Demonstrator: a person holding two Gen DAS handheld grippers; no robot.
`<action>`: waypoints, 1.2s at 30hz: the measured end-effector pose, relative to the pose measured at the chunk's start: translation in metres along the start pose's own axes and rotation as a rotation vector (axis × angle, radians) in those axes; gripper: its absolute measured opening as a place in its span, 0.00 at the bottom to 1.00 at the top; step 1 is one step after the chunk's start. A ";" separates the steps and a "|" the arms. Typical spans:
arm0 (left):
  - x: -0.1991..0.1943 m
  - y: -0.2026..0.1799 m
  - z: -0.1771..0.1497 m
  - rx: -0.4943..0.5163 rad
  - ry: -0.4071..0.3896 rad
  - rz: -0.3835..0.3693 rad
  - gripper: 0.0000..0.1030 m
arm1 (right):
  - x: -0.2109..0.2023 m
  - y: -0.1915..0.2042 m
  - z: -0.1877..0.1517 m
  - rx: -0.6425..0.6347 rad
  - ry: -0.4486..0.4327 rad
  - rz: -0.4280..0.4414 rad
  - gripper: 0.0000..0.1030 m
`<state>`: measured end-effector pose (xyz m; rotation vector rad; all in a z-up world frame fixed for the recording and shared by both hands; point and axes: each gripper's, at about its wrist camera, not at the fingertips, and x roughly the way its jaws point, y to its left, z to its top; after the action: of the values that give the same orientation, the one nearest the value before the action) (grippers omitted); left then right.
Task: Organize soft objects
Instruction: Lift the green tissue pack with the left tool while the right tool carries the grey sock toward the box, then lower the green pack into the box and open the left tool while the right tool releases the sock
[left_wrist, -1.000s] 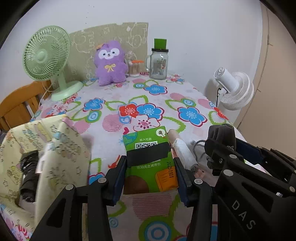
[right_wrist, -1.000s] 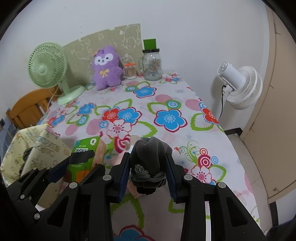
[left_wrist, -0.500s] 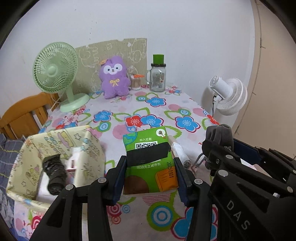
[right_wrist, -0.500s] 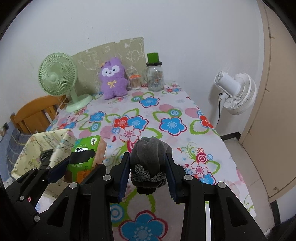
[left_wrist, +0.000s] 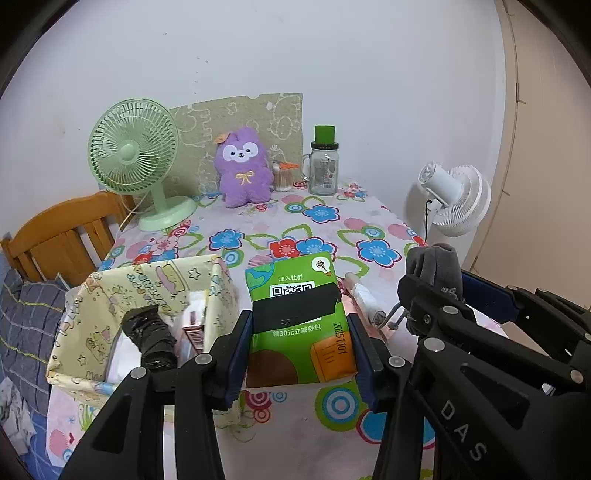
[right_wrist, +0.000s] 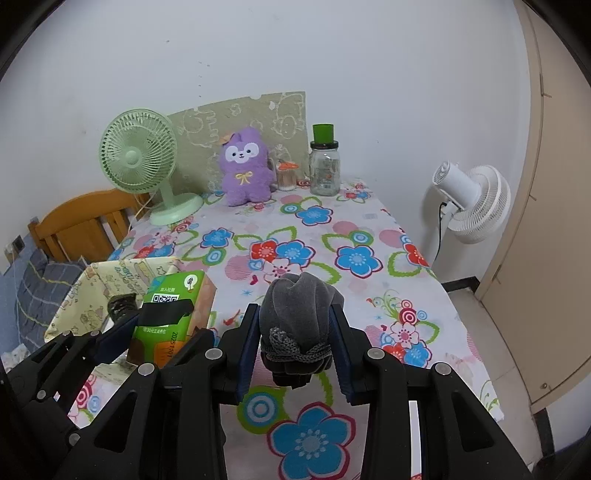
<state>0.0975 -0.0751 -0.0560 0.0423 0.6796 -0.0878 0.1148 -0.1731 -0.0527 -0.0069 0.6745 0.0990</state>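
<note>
Green tissue pack (left_wrist: 299, 317), label "2025 1101"

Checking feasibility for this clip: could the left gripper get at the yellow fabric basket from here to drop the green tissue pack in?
Probably yes. The left gripper, jaws shut on the green tissue pack, hangs just right of the yellow fabric basket. The top is open, though a black roll takes up part of the inside.

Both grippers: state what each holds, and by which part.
The left gripper clamps the green tissue pack by its two long sides, near its lower end. The right gripper squeezes the rolled grey sock bundle across its middle.
</note>
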 end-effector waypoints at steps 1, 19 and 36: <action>-0.002 0.001 0.000 -0.001 -0.003 0.000 0.49 | -0.002 0.002 0.001 -0.002 -0.002 -0.001 0.39; -0.028 0.036 0.016 -0.029 -0.051 0.023 0.50 | -0.021 0.041 0.021 -0.039 -0.038 0.017 0.39; -0.027 0.083 0.022 -0.048 -0.066 0.072 0.50 | -0.010 0.087 0.034 -0.097 -0.050 0.072 0.39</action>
<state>0.0982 0.0080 -0.0207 0.0175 0.6134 -0.0038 0.1196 -0.0859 -0.0175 -0.0733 0.6199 0.2007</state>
